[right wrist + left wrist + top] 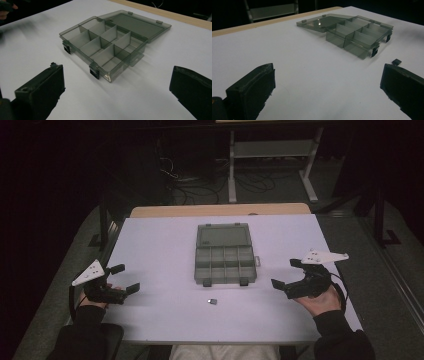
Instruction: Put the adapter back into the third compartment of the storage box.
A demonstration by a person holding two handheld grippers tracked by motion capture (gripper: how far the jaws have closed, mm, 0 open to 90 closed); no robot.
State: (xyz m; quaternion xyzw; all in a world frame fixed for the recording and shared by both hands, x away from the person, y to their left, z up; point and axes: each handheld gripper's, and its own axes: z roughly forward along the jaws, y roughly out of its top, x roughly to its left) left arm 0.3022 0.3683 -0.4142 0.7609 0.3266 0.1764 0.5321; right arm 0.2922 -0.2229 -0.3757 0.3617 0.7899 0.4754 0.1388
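Both our claws released: left gripper (124, 279) at 8 o'clock, right gripper (287, 273) at 4; small black piece (212, 301) just below open organizer box (224, 254).

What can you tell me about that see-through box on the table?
The box looks like smoky grey, see-through plastic. Its lid lies open and flat behind it, joined along the back edge. Inside, thin walls split it into eight little compartments, all looking empty. Two dark latches hang off the front. It sits flat mid-table, touching nothing else; a tiny dark piece lies apart in front.

Left tongs (124, 278), right tongs (286, 273) seemingly agape.
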